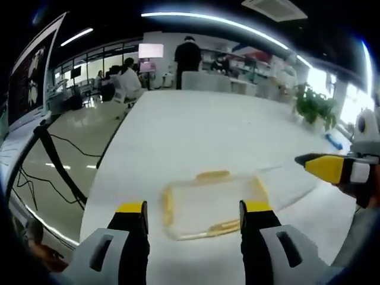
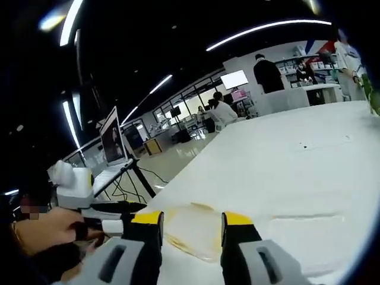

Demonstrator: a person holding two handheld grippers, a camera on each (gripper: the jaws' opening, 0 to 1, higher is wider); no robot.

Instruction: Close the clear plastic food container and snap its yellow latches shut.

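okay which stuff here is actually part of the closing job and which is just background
Part of the job:
- clear container with yellow latches
- left gripper, open
- right gripper, open

Just lying about:
- potted plant
- laptop on stand
- white table, bearing the container

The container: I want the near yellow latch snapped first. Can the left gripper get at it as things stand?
Probably yes. The left gripper is open, and the container lies on the white table just ahead of its jaws, with nothing between. The right gripper is off to the side.
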